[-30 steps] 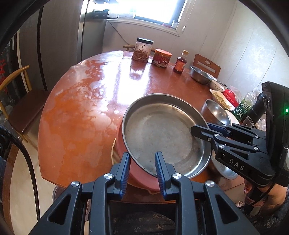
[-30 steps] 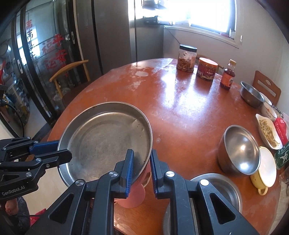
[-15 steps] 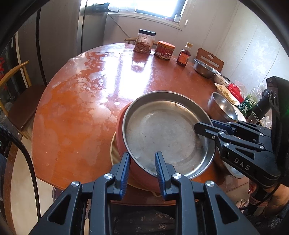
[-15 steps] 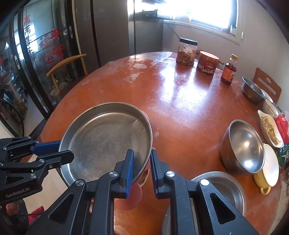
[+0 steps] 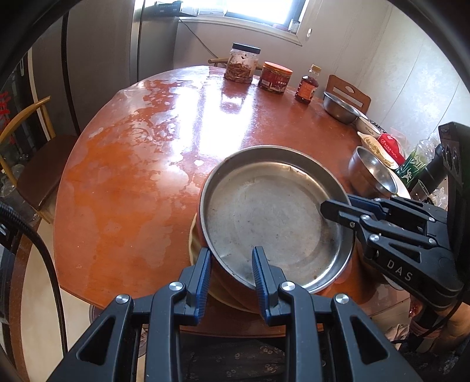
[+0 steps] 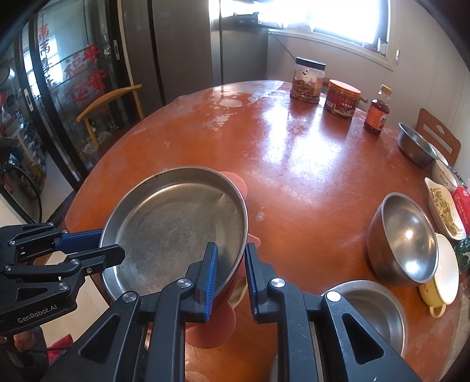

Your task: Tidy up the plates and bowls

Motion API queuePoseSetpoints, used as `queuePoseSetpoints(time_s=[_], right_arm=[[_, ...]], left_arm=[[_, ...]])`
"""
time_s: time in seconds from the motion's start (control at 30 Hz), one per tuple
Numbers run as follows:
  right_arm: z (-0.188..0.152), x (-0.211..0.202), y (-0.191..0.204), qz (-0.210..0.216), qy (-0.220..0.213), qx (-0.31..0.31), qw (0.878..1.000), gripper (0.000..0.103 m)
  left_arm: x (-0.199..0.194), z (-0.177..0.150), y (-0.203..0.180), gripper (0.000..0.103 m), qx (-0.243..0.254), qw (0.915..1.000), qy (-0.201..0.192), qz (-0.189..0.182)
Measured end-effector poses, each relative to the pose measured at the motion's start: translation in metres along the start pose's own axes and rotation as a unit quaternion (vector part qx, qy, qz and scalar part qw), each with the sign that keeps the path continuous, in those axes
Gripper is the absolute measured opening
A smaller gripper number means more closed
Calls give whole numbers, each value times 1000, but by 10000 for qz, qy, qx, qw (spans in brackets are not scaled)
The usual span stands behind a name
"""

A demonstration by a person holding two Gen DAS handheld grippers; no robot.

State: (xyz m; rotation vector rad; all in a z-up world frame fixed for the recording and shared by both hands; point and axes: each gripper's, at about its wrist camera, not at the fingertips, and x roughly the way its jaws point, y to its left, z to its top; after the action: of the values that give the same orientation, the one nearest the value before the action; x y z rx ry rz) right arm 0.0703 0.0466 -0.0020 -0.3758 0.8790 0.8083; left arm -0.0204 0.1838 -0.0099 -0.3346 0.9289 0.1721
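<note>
Daylight from the window (image 6: 346, 17) at the back, blown out to white in the right wrist view. Strong glare streaks across the glossy table (image 5: 141, 164), washing out its far half. Near field dimmer, gripper bodies almost black. Heavy fisheye bending and dark vignette at the edges. Focus sharp, no motion blur.

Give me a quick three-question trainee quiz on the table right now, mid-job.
1. True or false: both the left hand-held gripper and the right hand-held gripper grip the steel pan by its rim.
2. What colour is the bowl under that pan?
3. The lidded jars stand: A) at the table's far edge, B) inside the pan.

Key: 1 true; 2 pink-red; 3 A.
</note>
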Motion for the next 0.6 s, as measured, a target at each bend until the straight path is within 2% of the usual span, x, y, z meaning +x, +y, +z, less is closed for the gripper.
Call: queuePoseSetpoints(time_s=[0.6], right_arm=[[-5,0,-4,95,23,76,9999,24]], left_arm=[[3,1,-4,29,65,10000,12,13]])
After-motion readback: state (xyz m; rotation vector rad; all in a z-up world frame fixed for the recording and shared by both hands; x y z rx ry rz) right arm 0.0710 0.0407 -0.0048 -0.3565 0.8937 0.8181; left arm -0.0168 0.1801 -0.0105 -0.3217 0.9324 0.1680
